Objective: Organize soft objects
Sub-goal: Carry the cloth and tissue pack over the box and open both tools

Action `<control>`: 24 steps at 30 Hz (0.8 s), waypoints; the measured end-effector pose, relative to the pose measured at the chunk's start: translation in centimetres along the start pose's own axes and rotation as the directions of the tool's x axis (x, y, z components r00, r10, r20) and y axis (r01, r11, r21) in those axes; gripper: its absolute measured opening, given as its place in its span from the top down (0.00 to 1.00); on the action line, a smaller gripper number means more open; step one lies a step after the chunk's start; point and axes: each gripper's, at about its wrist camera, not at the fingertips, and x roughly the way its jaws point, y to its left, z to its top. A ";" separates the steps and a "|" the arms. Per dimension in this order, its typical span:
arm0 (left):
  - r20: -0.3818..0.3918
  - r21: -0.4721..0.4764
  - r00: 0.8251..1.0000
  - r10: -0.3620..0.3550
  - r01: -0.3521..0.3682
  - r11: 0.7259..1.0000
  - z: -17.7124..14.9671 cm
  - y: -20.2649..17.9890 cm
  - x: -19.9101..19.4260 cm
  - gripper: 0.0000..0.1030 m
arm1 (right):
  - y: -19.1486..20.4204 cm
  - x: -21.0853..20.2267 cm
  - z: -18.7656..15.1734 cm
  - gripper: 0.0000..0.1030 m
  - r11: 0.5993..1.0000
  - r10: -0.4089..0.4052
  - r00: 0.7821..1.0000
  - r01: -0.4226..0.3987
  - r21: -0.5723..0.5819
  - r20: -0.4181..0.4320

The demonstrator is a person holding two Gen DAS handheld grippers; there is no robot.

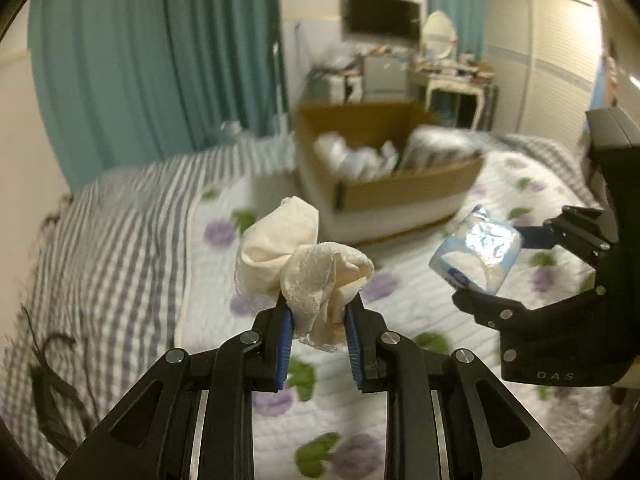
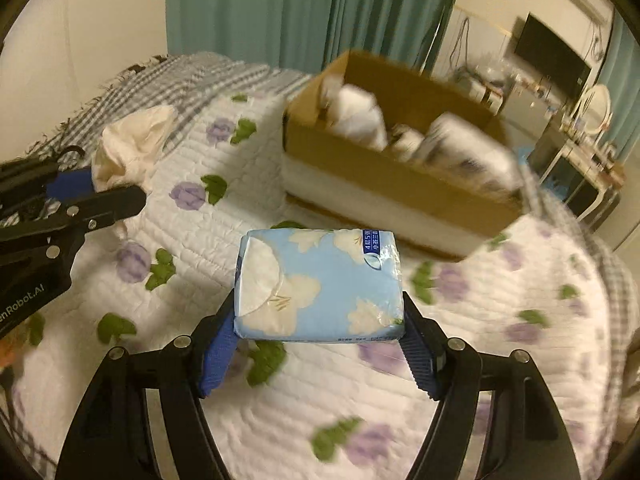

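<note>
Two tools were seen, each carrying one soft thing above the bed (image 2: 192, 216), which was covered by a white quilted spread printed with purple flowers and green leaves. A crumpled cream cloth (image 1: 300, 264), partly lace-edged, was pinched between the blue pads of the left tool (image 1: 318, 320), whose jaws were narrowed on it. A flat rectangular tissue pack (image 2: 320, 284) in glossy blue floral wrap was clamped across its width by the right tool (image 2: 320, 344), its jaws set wide. One open cardboard box (image 2: 400, 184), rectangular and holding several blurred white bundles, stood on the bed beyond both tools, apart from them.
</note>
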 end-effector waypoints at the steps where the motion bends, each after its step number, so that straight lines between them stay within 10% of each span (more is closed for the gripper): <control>1: 0.021 0.003 1.000 -0.011 0.011 1.000 0.8 -0.4 -1.0 0.78 | -0.3 -0.9 0.1 0.29 1.000 -0.007 1.000 0.007 -0.003 0.007; 14: 0.194 0.049 0.979 -0.058 0.049 0.998 13.7 -4.4 -8.3 0.78 | -8.2 -15.0 6.8 0.29 0.994 -0.088 0.973 0.070 0.087 0.216; 24: 0.155 0.029 0.988 0.015 -0.020 0.999 23.9 -5.3 0.0 0.78 | -14.6 -16.2 15.7 0.29 0.984 -0.153 0.940 0.116 0.138 0.305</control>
